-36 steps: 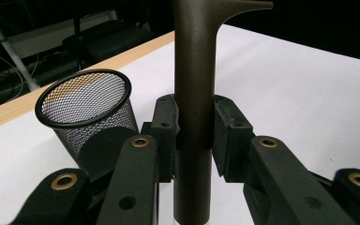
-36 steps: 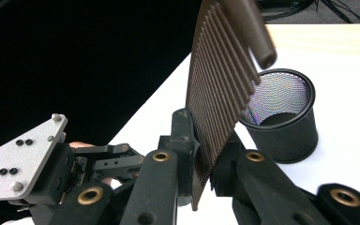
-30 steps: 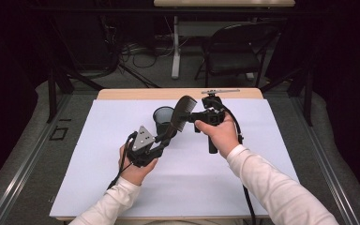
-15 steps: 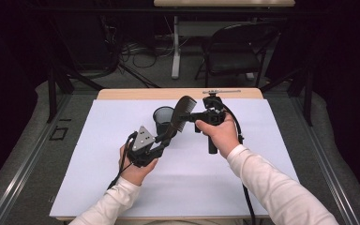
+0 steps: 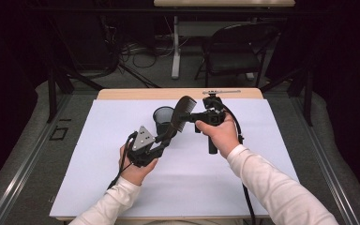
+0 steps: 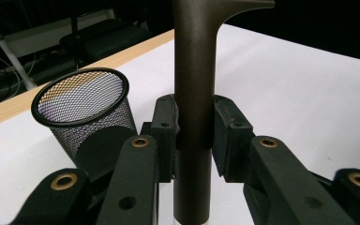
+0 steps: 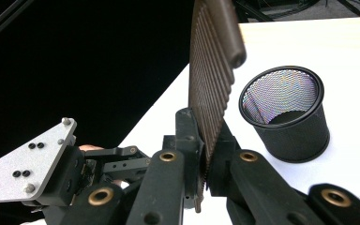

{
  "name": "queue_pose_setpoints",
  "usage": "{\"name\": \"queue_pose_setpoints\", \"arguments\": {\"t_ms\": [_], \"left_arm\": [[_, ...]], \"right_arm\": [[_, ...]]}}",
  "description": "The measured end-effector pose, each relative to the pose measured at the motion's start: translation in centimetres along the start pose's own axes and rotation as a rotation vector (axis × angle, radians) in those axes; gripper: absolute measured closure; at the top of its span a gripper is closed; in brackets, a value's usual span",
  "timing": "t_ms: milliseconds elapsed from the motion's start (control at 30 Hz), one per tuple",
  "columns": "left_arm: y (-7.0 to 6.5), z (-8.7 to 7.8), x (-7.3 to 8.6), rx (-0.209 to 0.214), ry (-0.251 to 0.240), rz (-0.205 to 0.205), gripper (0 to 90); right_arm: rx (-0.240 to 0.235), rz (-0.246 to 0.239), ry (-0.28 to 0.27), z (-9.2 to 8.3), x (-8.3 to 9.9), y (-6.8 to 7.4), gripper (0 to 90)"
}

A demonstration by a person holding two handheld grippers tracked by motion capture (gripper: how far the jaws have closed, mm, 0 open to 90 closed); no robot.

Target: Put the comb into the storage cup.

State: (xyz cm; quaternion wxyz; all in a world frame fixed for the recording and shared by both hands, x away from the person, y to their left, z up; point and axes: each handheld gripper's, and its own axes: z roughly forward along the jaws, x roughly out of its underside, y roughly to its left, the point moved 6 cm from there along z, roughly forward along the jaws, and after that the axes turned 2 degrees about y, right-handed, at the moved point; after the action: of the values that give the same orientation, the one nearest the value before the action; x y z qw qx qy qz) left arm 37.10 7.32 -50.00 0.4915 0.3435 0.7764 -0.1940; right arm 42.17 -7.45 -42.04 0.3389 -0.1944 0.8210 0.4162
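Note:
A dark brown comb (image 5: 181, 114) is held in the air above the white table by both grippers. My left gripper (image 5: 167, 136) is shut on its handle (image 6: 194, 89), which stands upright between the pads. My right gripper (image 5: 191, 117) comes in from the right and is shut on the toothed part (image 7: 212, 79), with the teeth running between its pads. A black mesh cup (image 5: 162, 120) stands upright on the table just behind the comb; it is beside the handle (image 6: 85, 117) in the left gripper view and right of the teeth (image 7: 286, 112) in the right gripper view.
A white sheet (image 5: 262, 154) covers the table, with a wooden strip (image 5: 122, 93) along its far edge. The left gripper's grey plate (image 7: 26, 164) sits close below the comb. A dark chair (image 5: 234, 51) and cables are on the floor beyond.

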Motion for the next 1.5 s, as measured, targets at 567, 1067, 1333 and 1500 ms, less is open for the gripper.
{"name": "queue_pose_setpoints", "arguments": {"t_ms": [567, 1067, 1333, 1500], "left_arm": [[-0.02, -0.01, -0.03, -0.001, -0.004, 0.001, 72.4], [0.00, -0.03, -0.04, -0.002, -0.011, 0.000, 72.3], [0.04, -0.02, -0.06, -0.002, -0.015, -0.003, 72.2], [0.04, -0.06, -0.09, -0.004, -0.018, -0.004, 72.1]], "right_arm": [[-0.001, 0.001, -0.003, -0.08, 0.03, 0.01, 86.9], [-0.002, 0.009, -0.011, -0.06, 0.01, 0.03, 87.0], [-0.010, 0.017, -0.021, -0.02, 0.06, 0.00, 87.1], [-0.016, 0.012, -0.027, -0.02, 0.00, 0.02, 87.1]]}}
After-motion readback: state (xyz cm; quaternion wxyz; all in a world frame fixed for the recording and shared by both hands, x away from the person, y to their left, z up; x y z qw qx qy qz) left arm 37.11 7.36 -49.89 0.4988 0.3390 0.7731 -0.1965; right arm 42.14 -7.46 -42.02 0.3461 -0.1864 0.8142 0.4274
